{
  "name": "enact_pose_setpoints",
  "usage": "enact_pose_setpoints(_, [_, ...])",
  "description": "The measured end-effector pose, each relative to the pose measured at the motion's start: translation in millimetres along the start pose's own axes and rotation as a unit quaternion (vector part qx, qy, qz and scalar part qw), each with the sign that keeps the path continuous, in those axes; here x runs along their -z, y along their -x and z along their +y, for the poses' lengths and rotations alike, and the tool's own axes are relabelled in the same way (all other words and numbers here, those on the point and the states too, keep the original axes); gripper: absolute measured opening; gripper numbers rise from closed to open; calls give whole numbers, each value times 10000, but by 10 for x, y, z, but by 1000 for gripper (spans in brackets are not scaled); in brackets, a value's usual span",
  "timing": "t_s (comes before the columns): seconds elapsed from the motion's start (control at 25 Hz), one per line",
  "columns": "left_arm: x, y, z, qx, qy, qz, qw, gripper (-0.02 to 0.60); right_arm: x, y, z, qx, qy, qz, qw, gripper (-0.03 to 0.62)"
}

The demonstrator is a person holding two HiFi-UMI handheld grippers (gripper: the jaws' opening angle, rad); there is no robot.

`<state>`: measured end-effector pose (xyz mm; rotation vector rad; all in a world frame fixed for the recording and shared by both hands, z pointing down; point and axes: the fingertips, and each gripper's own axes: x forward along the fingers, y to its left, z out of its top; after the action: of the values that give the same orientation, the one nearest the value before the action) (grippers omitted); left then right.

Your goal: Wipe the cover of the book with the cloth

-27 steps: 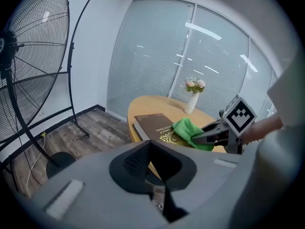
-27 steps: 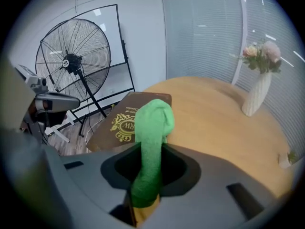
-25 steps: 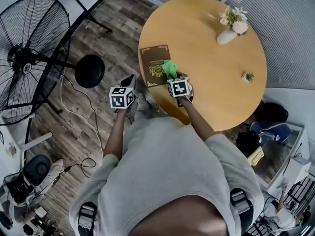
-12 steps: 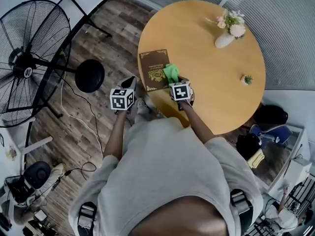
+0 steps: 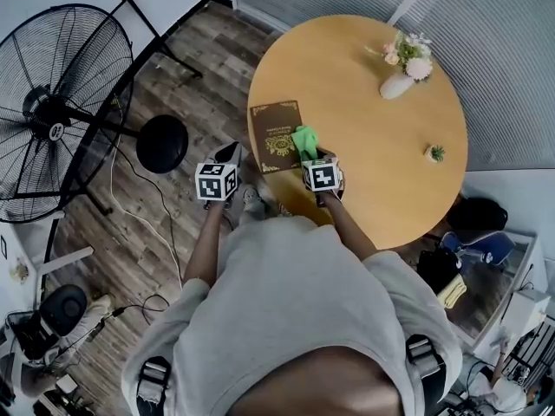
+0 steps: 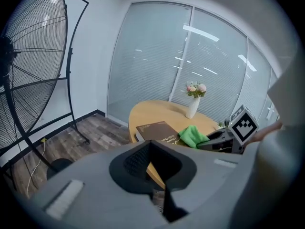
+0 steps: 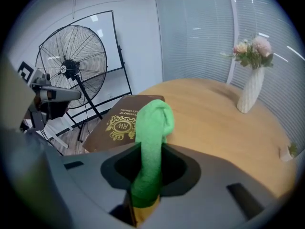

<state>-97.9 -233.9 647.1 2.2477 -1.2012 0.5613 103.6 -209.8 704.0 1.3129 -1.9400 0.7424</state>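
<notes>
Wood, pale and honey-toned, makes up the round worktop (image 5: 381, 180), the biggest thing before us. Off its edge, out to the left of the left jaws, stands a large floor fan (image 5: 56, 115).

Next in size is the brown book (image 5: 273, 124) with its gold crest. It lies flat and closed near the worktop's rim, just ahead of the right jaws and a little to their left. Seen from the left jaws it is ahead and to the right.

The green cloth (image 5: 304, 139) is pinched between the jaws of the right gripper (image 5: 316, 160). Its free end rises out of them and folds forward over the near right part of the cover. We cannot tell whether it presses on the cover or only brushes it.

The left gripper (image 5: 228, 154) hangs off the worktop over the floor. Its jaws are apart, with nothing between them.

We judge the wipe to be at its start, with most of the cover yet to be passed over. The next move calls for lowering the right jaws so the cloth lies flat, then sweeping it forward and leftward across the crest. The left jaws may have to steady the book if it slides.
</notes>
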Motion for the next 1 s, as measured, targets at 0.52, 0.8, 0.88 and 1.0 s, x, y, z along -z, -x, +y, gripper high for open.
enact_pose_setpoints(0.52, [-303, 31, 87, -40, -119, -286, 9995, 8, -353, 177, -230, 262, -82, -685, 9973, 104])
enact_pose_setpoints(0.8, [-678, 51, 106, -15, -330, -614, 9976, 8, -906, 451, -401, 427, 21, -1383, 9895, 104])
enact_pose_setpoints(0.88, [-795, 59, 106, -7, -397, -709, 9967, 8, -1070, 542, -429, 458, 54, -1593, 9862, 104])
enact_pose_setpoints(1.0, [-974, 87, 112, -9, -501, -851, 9951, 8, -1300, 684, -433, 495, 169, -1850, 9813, 104])
